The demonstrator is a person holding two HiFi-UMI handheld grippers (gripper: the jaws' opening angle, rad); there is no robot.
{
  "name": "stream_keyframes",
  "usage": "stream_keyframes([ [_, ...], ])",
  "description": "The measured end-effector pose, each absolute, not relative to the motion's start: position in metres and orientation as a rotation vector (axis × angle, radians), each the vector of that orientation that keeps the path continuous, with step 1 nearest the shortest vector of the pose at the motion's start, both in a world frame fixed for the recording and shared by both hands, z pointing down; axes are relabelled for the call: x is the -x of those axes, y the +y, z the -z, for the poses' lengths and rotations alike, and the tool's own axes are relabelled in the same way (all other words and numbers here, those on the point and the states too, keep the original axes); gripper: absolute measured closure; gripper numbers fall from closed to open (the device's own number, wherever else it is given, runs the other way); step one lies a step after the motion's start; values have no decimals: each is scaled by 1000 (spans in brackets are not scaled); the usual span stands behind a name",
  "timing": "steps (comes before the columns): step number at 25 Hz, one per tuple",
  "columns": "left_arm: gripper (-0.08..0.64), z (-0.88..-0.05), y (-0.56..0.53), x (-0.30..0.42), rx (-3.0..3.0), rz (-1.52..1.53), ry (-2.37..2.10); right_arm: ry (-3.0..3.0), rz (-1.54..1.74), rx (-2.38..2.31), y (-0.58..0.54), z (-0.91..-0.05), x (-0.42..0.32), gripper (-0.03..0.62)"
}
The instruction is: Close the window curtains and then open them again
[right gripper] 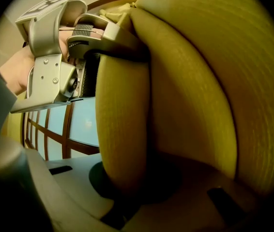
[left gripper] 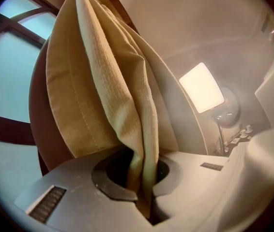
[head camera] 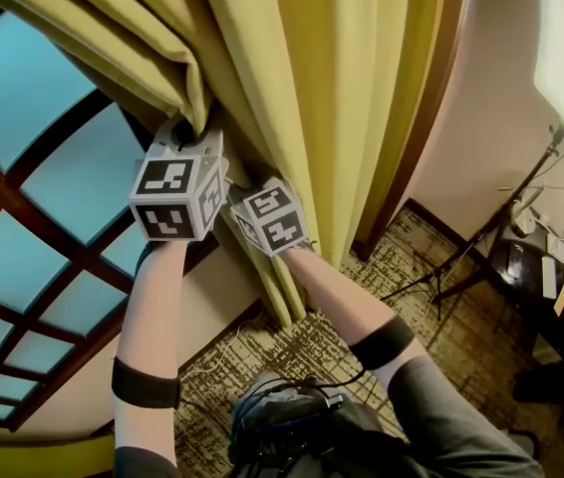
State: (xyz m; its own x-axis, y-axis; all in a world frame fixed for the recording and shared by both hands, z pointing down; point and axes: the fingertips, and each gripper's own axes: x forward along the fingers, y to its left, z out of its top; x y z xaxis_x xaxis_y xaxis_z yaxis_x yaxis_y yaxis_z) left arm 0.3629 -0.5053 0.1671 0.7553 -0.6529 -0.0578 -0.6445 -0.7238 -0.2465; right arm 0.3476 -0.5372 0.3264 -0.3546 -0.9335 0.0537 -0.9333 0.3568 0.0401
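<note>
Beside window [head camera: 33, 118]: forearms [head camera: 152, 307] up, left claw [head camera: 187, 132] and right claw [head camera: 240, 189] on curtain [head camera: 332, 88].

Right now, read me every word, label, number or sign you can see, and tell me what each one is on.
No readable text in any view.
Left gripper's marker cube and right gripper's marker cube: black-and-white square patterns, no letters or numbers.
White cards on the dark table: too small to read.
Yellow curtain: plain, no print.
</note>
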Motion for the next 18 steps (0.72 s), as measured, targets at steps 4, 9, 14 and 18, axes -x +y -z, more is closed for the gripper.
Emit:
stream_keyframes([
  [4,554,-165,-508,-364,2696,35,1001,-2541,5,-1742,-541,-324,-350,560],
  [9,554,-161,-510,-361,2687,25,987,-2553,33,-1709,-545,-320,-346,560],
  [14,554,-165,-522,-362,2693,13,956,-2562,34,-1716,-557,-323,-346,560],
  [18,554,-162,-526,-365,2690,-15,927,-2561,46,-1736,-564,-318,-349,559],
])
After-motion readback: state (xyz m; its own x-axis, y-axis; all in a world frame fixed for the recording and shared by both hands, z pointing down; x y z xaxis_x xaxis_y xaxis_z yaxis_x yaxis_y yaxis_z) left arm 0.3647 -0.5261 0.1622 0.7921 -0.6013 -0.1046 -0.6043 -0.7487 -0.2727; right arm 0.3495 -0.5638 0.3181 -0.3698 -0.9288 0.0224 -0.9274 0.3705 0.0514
